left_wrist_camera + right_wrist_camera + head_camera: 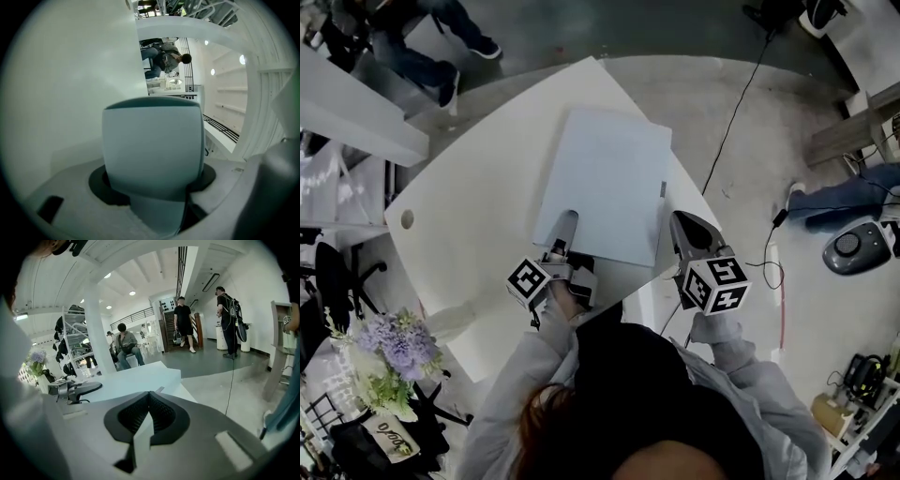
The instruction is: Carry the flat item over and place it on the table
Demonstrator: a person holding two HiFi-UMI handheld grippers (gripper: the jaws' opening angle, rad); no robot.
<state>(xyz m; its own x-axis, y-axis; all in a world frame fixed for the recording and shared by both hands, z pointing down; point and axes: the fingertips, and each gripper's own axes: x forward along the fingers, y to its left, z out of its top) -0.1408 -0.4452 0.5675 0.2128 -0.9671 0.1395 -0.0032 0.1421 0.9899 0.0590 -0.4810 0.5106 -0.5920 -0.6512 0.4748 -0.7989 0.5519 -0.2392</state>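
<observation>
The flat item (pixel 605 178) is already lying flat on the white table (pixel 478 206), so the carrying is looking done; what is remaining, by my judgement, is letting go and drawing back; the left gripper (pixel 565 227) is reaching onto the item's near edge, one finger lying on top of it, and appears to be clamping that edge; the right gripper (pixel 682 225) is hovering just beside the item's near right corner, its jaws pressing together on nothing
</observation>
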